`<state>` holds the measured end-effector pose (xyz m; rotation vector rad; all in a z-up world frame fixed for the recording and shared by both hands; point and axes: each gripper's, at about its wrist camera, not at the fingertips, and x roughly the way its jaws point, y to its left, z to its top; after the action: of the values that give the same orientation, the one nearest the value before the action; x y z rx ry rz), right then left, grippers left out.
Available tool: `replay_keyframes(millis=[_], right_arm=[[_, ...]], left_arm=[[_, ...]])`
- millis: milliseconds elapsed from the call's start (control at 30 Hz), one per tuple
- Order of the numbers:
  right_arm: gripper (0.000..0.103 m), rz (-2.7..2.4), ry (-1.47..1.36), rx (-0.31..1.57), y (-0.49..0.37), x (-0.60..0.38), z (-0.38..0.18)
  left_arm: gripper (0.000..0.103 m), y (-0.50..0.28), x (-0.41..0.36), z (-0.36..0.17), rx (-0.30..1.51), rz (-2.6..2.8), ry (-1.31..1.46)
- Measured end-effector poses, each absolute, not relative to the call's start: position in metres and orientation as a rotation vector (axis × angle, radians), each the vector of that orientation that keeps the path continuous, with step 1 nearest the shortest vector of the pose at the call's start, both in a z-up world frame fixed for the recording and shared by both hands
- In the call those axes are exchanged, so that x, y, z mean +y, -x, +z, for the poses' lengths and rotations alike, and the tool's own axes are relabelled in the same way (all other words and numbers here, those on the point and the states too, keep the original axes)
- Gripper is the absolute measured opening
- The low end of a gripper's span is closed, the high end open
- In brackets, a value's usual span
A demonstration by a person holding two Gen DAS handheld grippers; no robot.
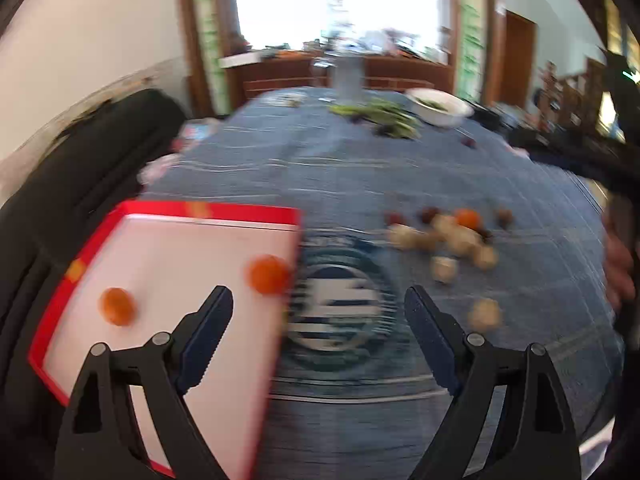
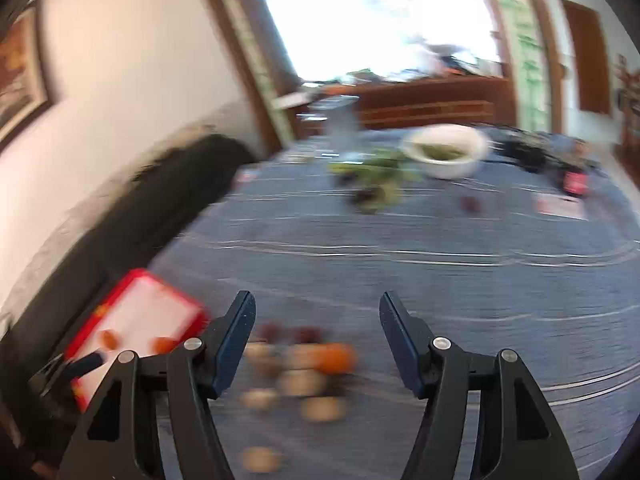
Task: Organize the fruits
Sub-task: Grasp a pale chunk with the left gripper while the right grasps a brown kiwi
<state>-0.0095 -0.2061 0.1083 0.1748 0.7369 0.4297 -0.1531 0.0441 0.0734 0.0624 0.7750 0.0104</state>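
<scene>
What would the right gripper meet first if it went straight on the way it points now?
Probably the loose fruit pile on the blue tablecloth, between and just past the open right gripper. Motion blur leaves depth uncertain.

Bright window (overexposed) behind blue-clothed table.

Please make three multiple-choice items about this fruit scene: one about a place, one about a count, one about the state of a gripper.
1. Where does the red tray lie?
A. left part of the table
B. on the floor
C. inside the white bowl

2. How many orange fruits lie in the tray?
A. none
B. two
C. five

3. How is the left gripper?
A. shut on a fruit
B. open and empty
C. out of view

Answers:
1 A, it lies left of the fruit pile.
2 B, one fruit and another.
3 B, its fingers stand wide apart.
</scene>
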Motion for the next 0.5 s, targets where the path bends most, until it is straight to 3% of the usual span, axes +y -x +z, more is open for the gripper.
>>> replay_keyframes(millis=[167, 500], right_arm=[[0.064, 0.421, -0.332, 0.830, -0.010, -0.234, 0.072], [0.055, 0.386, -0.175, 0.963, -0.015, -0.218, 0.043]], left_arm=[[0.088, 0.150, -0.008, 0.064, 0.826, -0.146, -0.136], [0.087, 0.135, -0.051, 0.040, 0.869, -0.265, -0.145]])
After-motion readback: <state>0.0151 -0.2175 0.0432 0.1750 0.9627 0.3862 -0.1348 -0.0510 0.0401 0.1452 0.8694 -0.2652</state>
